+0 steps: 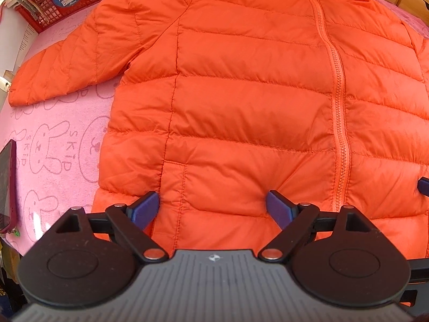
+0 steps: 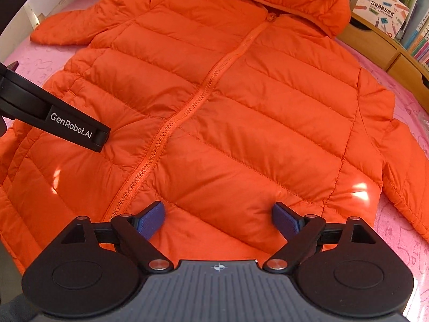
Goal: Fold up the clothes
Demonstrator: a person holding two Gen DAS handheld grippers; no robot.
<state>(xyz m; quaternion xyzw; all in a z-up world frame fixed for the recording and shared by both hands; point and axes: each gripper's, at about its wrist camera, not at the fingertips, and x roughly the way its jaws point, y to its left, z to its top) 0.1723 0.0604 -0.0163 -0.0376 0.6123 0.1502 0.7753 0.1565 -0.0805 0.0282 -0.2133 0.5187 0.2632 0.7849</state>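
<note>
Both grippers, left gripper and right gripper, hover spread wide, gripping nothing; the orange jacket hem below them is hidden.

A pink cloth printed with outline rabbits and the word SKIP covers the flat surface. An orange quilted hooded jacket lies spread front-up on it, zipped closed, one sleeve angled out to the side. A dark red phone rests at the cloth's edge, well apart from the jacket. A red plastic crate stands at the far corner.
</note>
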